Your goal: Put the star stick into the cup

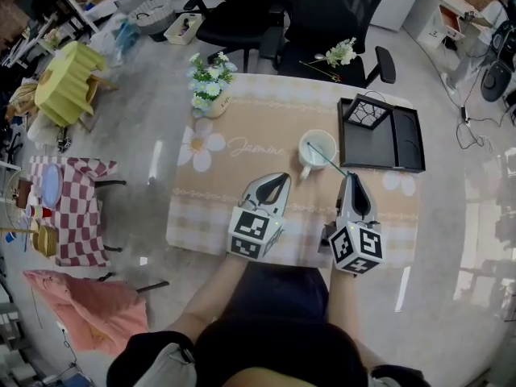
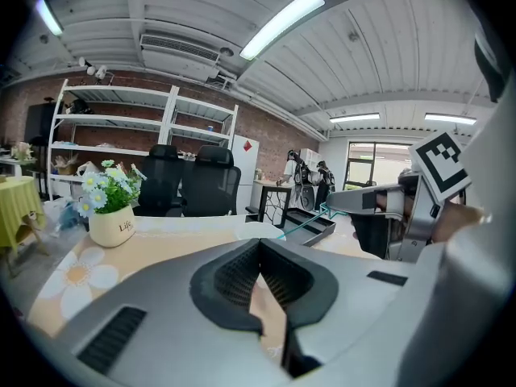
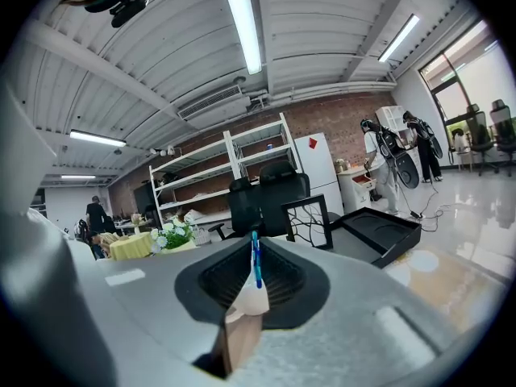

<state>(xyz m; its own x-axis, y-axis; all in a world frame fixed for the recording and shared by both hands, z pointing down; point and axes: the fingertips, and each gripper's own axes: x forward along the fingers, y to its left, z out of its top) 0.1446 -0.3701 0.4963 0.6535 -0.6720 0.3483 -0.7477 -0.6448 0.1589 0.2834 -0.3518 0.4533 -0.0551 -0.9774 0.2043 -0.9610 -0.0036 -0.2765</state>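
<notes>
A white cup (image 1: 317, 150) stands on the beige tablecloth, just left of the black tray. A thin teal stick (image 1: 328, 160) slants from my right gripper (image 1: 351, 177) up to the cup, and its far end reaches over the cup's mouth. In the right gripper view the stick (image 3: 255, 258) stands upright between the jaws, which are shut on it. My left gripper (image 1: 280, 179) rests near the cup's lower left, shut and holding nothing. The left gripper view shows its jaws together (image 2: 260, 274), with the right gripper (image 2: 379, 202) and the stick (image 2: 310, 222) off to the right.
A black tray (image 1: 379, 145) with a wire-patterned frame (image 1: 368, 111) lies right of the cup. A pot of white flowers (image 1: 208, 87) stands at the table's far left corner. Black office chairs (image 1: 322, 14) are behind the table. A checkered side table (image 1: 68, 208) is on the left.
</notes>
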